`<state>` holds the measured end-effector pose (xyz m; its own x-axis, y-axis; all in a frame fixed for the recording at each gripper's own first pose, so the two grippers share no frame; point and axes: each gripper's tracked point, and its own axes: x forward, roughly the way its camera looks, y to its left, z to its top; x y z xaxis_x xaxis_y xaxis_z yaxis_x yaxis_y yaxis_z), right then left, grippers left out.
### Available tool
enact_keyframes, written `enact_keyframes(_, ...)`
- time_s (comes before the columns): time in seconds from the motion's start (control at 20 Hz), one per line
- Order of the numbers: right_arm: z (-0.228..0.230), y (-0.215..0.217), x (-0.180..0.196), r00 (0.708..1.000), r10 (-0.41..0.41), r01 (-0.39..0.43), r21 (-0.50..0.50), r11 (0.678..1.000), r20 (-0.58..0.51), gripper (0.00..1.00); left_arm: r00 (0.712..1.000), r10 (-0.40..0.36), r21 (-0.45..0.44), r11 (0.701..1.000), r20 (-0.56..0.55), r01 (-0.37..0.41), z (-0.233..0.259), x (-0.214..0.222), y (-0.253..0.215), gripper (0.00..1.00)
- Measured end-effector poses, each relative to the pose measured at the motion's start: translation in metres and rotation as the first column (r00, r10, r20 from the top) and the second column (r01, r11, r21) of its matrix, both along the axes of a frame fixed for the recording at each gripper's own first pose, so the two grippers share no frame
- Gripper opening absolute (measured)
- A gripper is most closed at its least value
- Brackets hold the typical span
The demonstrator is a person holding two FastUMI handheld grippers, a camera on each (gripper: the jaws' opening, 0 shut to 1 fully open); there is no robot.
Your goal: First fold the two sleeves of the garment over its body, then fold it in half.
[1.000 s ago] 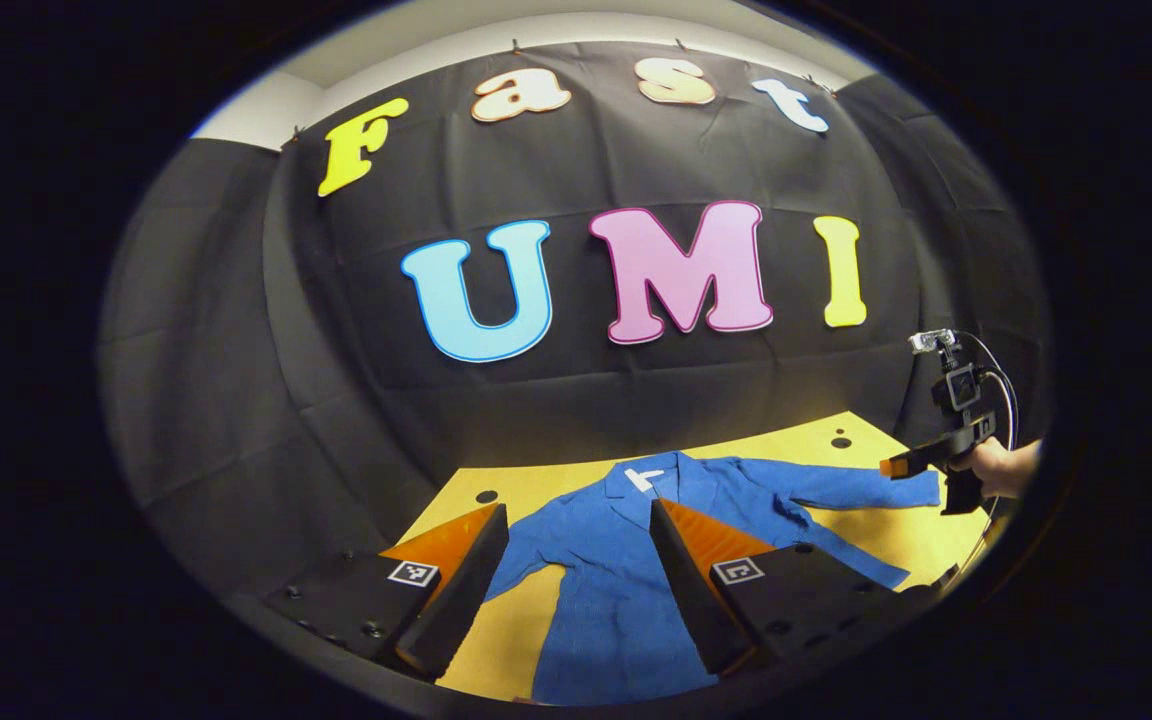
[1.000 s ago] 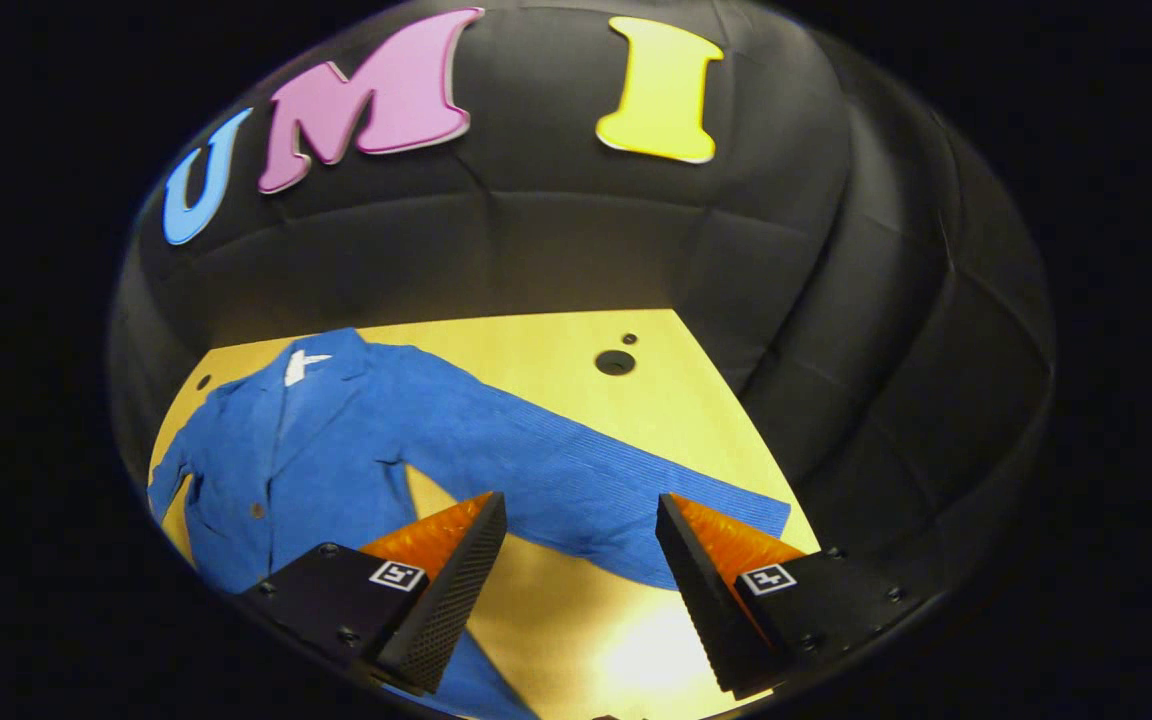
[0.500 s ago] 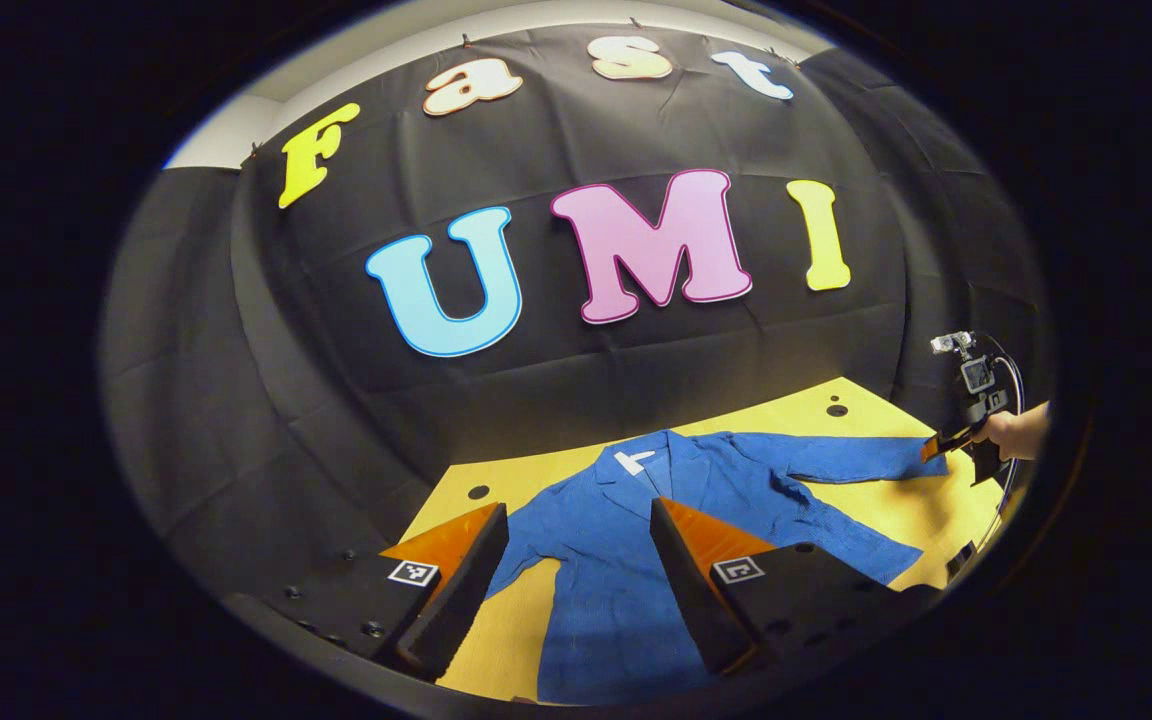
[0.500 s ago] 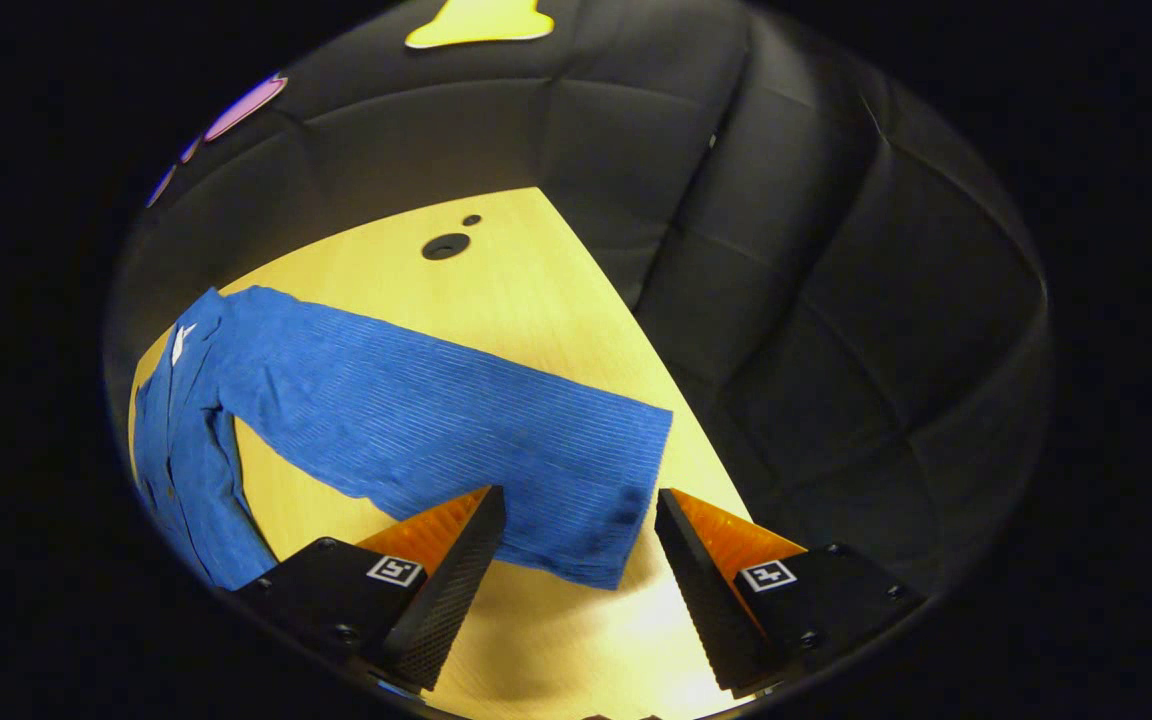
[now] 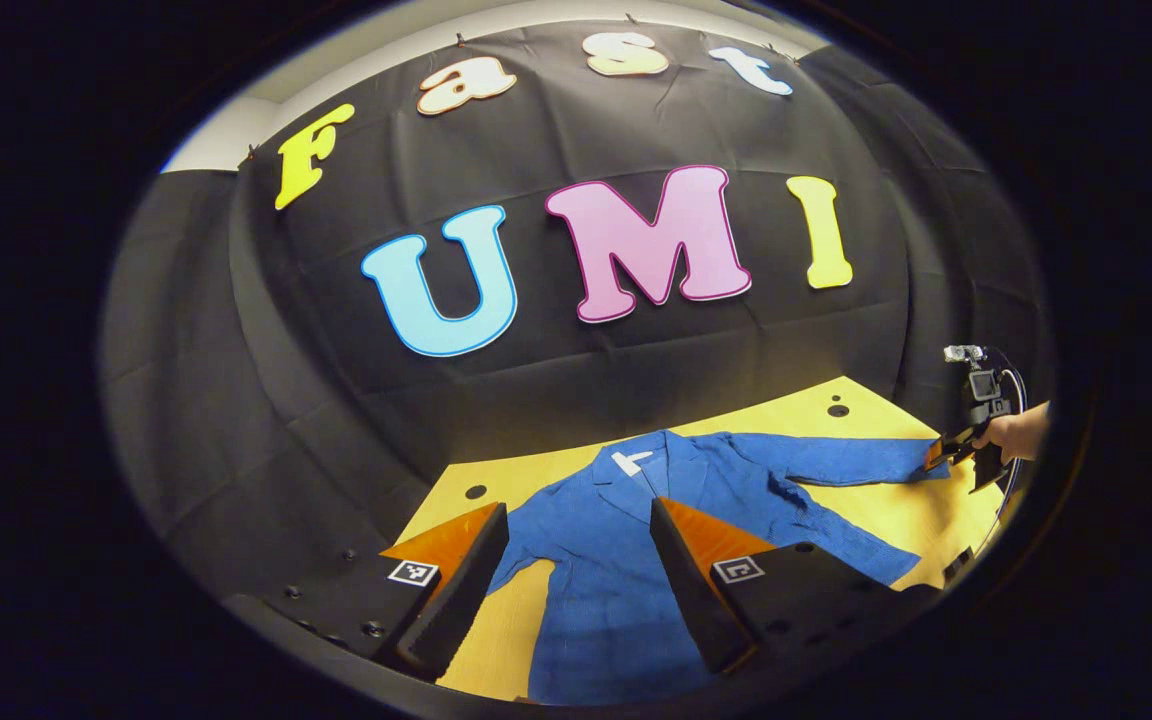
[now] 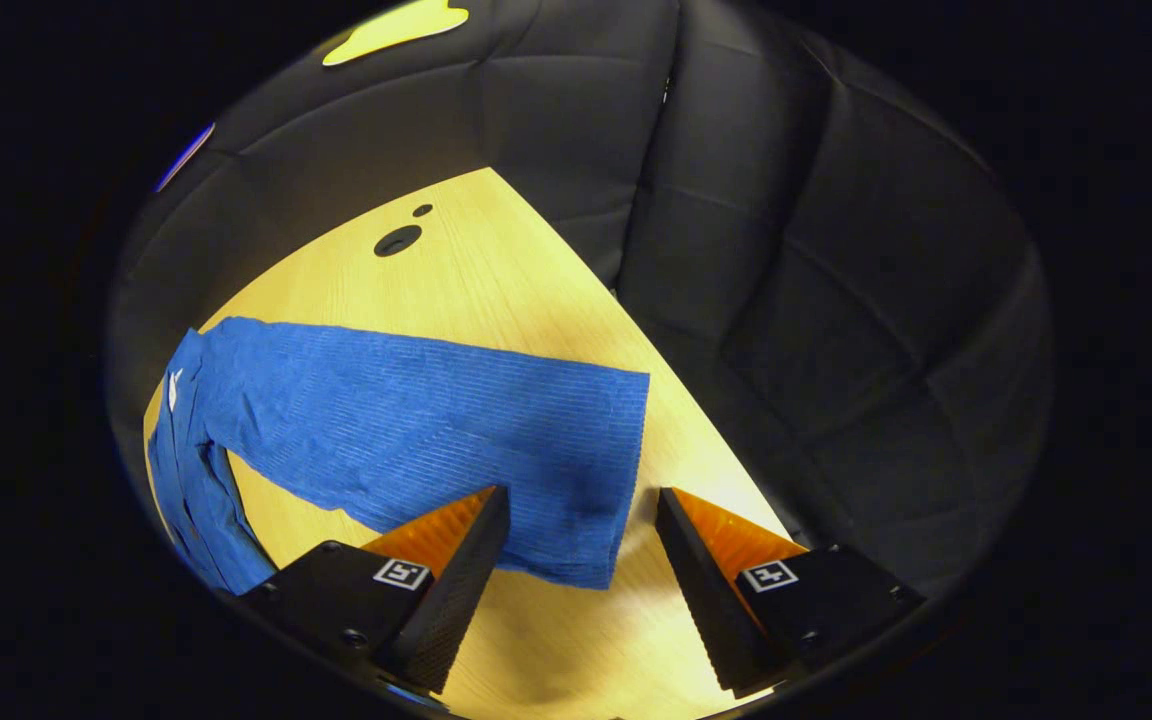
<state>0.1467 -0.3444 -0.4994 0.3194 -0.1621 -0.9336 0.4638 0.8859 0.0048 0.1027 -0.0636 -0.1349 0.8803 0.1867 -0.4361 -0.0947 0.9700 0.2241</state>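
A blue jacket [image 5: 626, 560] lies flat on the yellow table [image 5: 876, 520], collar toward the wall, both sleeves spread out. My left gripper [image 5: 576, 560] hangs open above the jacket's body near its left sleeve [image 5: 526, 545]. In the right gripper view the right sleeve [image 6: 416, 430] stretches across the table [image 6: 496, 290], its cuff [image 6: 606, 480] lying between the fingers of my right gripper [image 6: 576, 560], which is open just over it. The left gripper view shows that right gripper [image 5: 946, 452] far off at the cuff [image 5: 921, 465], held by a hand [image 5: 1011, 435].
Black cloth walls close in the table at the back and on the right. Round holes [image 6: 397, 241] sit in the tabletop near the far right corner. The table's right edge [image 6: 696, 420] runs close to the cuff.
My right gripper has come lower and closer over the right sleeve's cuff, which now lies between its open fingers. The left gripper has barely moved.
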Motion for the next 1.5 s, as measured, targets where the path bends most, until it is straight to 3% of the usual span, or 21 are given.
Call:
enact_keyframes(0.1,-0.003,0.01,0.005,1.0,0.003,-0.003,0.011,1.0,0.002,0.67,1.0,0.008,-0.023,1.0,0.0,-0.008,-0.004,-0.004,-0.004,0.82)
enact_keyframes(0.25,-0.003,0.019,0.008,1.0,-0.004,0.004,0.045,0.999,0.008,0.14,1.0,0.016,-0.03,0.999,0.003,-0.016,-0.003,-0.01,-0.009,0.82)
enact_keyframes(0.3,-0.002,0.022,0.01,1.0,-0.01,0.008,0.074,0.997,0.025,0.15,1.0,0.019,-0.027,0.999,0.009,-0.019,-0.001,-0.011,-0.008,0.82)
enact_keyframes(0.4,0.0,0.026,0.014,0.997,0.003,-0.013,0.138,0.99,0.075,0.07,0.999,0.027,-0.03,0.999,0.017,-0.027,0.0,-0.016,-0.008,0.82)
enact_keyframes(0.5,0.005,0.025,0.015,0.99,-0.074,0.054,0.163,0.985,0.118,0.05,0.999,0.034,-0.043,0.999,0.018,-0.033,-0.002,-0.021,-0.01,0.82)
enact_keyframes(0.6,0.01,0.032,0.017,0.987,-0.099,0.072,0.205,0.976,0.126,0.05,0.999,0.042,-0.054,0.998,0.017,-0.041,-0.003,-0.026,-0.012,0.82)
enact_keyframes(0.7,0.026,0.04,0.03,0.982,-0.054,0.021,0.181,0.983,0.178,0.05,0.998,0.05,-0.061,0.997,0.032,-0.048,0.001,-0.03,-0.013,0.82)
enact_keyframes(0.85,0.054,0.064,0.052,0.968,0.08,-0.112,0.128,0.985,0.236,0.04,0.997,0.058,-0.07,0.996,0.046,-0.055,0.002,-0.036,-0.013,0.82)
enact_keyframes(1.2,0.108,0.198,0.122,0.908,0.191,-0.288,0.224,0.931,0.373,0.05,0.994,0.088,-0.051,0.995,0.066,-0.085,0.006,-0.06,-0.002,0.82)
enact_keyframes(1.25,0.112,0.218,0.128,0.898,0.225,-0.324,0.222,0.919,0.378,0.0,0.993,0.102,-0.052,0.994,0.065,-0.099,0.005,-0.065,0.002,0.82)
enact_keyframes(1.3,0.115,0.241,0.13,0.889,0.251,-0.356,0.233,0.905,0.382,0.04,0.991,0.119,-0.056,0.992,0.064,-0.115,0.005,-0.07,0.007,0.82)
enact_keyframes(1.5,0.135,0.346,0.144,0.853,0.312,-0.456,0.307,0.835,0.417,0.05,0.979,0.198,-0.072,0.978,0.04,-0.195,-0.004,-0.091,0.031,0.82)
